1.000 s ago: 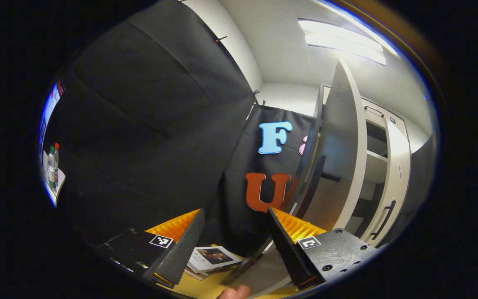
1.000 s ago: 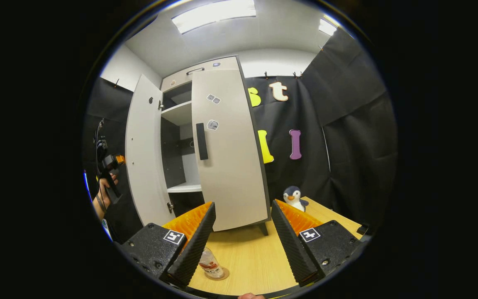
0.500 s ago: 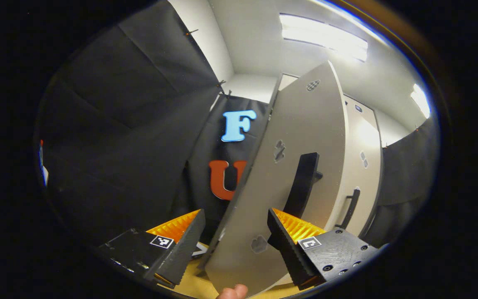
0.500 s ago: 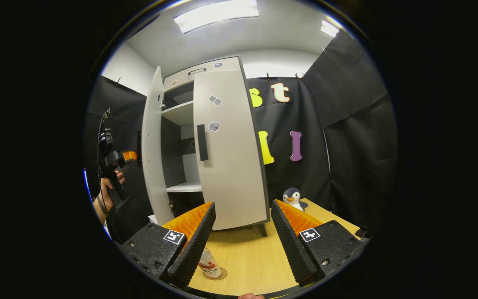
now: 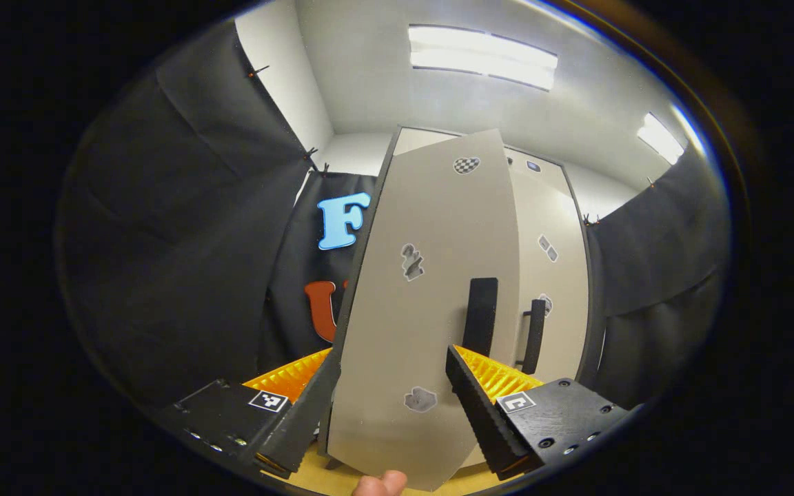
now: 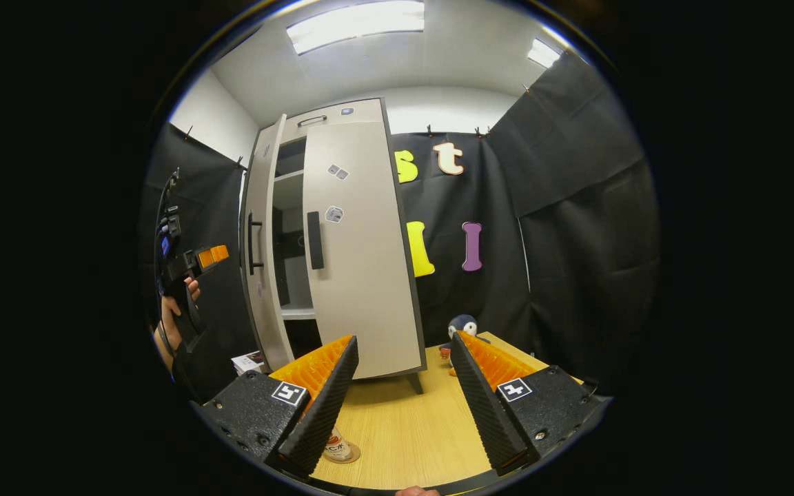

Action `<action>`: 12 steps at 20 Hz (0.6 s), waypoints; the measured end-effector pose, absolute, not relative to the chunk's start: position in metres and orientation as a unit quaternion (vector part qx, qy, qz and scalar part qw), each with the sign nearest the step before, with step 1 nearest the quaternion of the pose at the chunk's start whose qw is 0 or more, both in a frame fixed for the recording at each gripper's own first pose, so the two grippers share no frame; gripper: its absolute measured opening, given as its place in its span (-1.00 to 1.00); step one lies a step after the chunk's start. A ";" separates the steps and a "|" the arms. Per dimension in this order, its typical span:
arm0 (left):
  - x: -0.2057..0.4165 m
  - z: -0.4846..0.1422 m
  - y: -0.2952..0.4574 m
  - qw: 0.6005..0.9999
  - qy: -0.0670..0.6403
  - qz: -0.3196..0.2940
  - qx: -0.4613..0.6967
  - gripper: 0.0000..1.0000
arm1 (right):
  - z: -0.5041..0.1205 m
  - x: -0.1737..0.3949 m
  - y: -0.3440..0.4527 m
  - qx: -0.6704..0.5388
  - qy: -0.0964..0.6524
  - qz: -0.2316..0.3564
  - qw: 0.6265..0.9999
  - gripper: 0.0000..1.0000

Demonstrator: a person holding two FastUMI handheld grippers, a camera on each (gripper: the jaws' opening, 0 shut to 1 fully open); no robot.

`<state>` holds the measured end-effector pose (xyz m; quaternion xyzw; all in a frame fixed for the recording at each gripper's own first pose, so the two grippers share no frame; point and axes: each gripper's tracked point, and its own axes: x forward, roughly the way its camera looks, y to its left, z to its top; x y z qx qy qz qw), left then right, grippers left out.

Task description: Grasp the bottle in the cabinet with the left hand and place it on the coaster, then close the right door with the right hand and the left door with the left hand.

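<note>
**Left door nearly home**

The left door (image 5: 431,303) stands just ajar, a stiff, light panel best pushed near its handle (image 5: 481,315). The left tool (image 5: 383,406) gapes wide against it; the right tool (image 6: 397,399) is wide, empty. The bottle (image 6: 337,449) sits on the coaster (image 6: 349,457), half hidden behind a finger.

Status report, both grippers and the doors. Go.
Left gripper open, at left door. Right gripper open, empty. Bottle on coaster. Right door shut, left door ajar. Nothing in the way.
</note>
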<state>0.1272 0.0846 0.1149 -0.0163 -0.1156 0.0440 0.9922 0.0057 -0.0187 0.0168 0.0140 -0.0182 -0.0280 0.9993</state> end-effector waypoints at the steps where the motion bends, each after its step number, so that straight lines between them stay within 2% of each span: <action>1: 0.123 0.114 0.084 0.992 -0.115 0.044 -0.012 0.99 | 0.012 0.008 -0.017 0.015 -0.012 -0.026 0.999 0.66; 6: 0.096 0.079 0.071 0.996 -0.079 0.037 -0.007 0.99 | -0.002 0.020 0.000 0.021 0.009 -0.013 1.000 0.65; 7: 0.087 0.073 0.067 0.997 -0.074 0.031 -0.001 0.77 | -0.005 0.022 0.000 0.014 0.014 -0.014 1.000 0.65; 8: 0.081 0.067 0.065 0.997 -0.069 0.029 0.008 0.89 | -0.008 0.023 0.004 0.009 0.018 -0.009 1.000 0.65; 11: 0.066 0.040 0.064 0.999 -0.032 0.036 0.008 0.89 | -0.014 0.026 0.013 0.011 0.025 0.011 1.000 0.66; 12: 0.061 0.032 0.060 0.999 -0.021 0.034 -0.005 0.99 | -0.015 0.026 0.014 0.013 0.027 0.014 0.999 0.66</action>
